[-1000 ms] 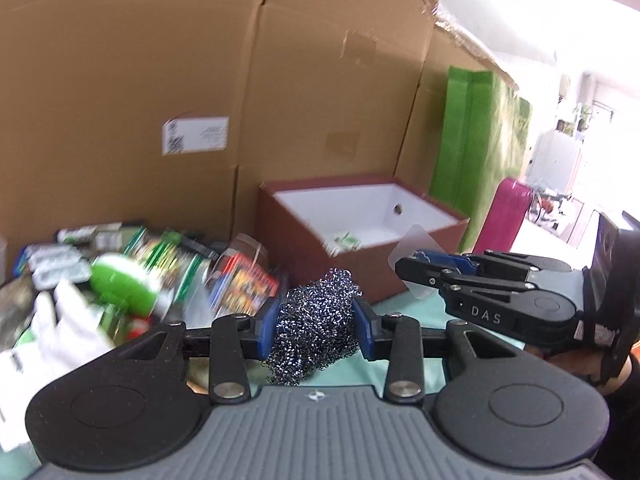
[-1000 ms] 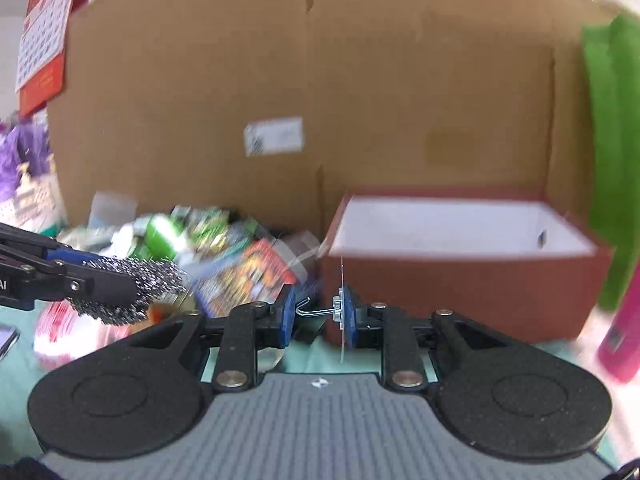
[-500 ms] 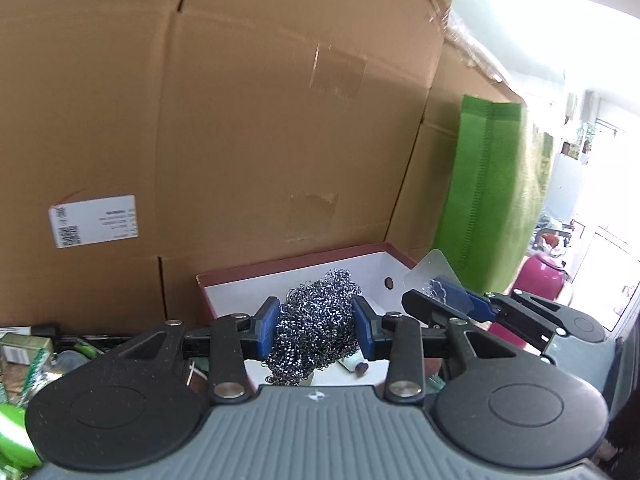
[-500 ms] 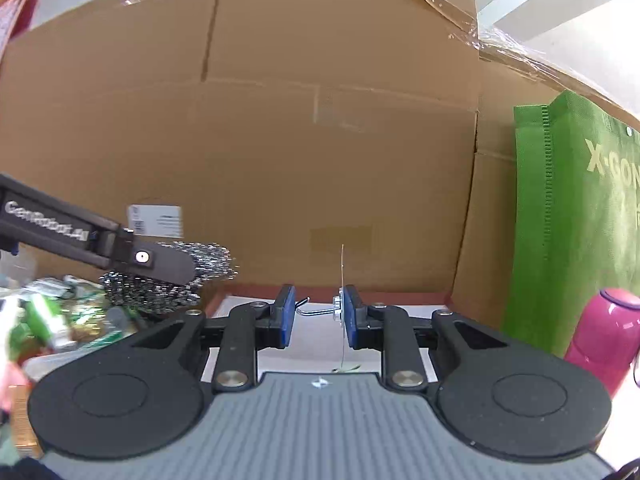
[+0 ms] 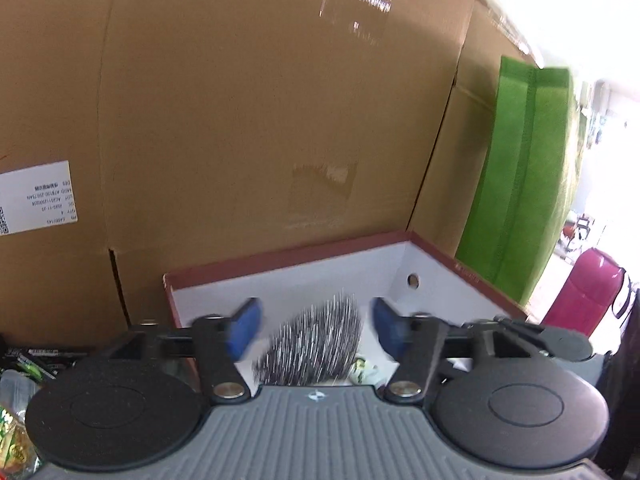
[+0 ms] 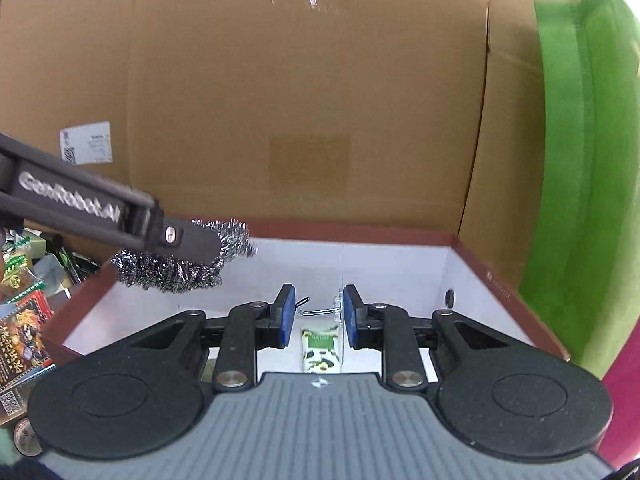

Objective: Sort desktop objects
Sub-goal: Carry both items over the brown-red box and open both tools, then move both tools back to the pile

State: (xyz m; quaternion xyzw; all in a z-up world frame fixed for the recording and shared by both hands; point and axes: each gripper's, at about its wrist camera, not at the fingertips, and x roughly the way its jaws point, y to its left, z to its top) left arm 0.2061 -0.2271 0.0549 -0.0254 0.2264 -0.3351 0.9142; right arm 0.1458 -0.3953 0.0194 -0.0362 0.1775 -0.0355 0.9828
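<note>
My left gripper [image 5: 316,324] stands open over the red box with white inside [image 5: 460,264]. The steel wool scourer [image 5: 316,348] is blurred between and below the blue pads, free of them, over the box. In the right wrist view the scourer [image 6: 180,268] shows beside the left gripper's finger [image 6: 184,236], above the box's left rim [image 6: 80,300]. My right gripper [image 6: 316,314] is shut on a clear adhesive hook with a metal wire [image 6: 320,309], held over the box. A green-and-white packet [image 6: 320,350] lies on the box floor.
Tall cardboard cartons [image 6: 304,100] stand right behind the box. A green bag [image 6: 580,180] and a pink bottle [image 5: 584,284] are to the right. A pile of packets and snack bags [image 6: 24,304] lies left of the box.
My left gripper has opened and let go of the scourer, which drops over the box. Both grippers have moved forward over the box; the right one still holds the hook.
</note>
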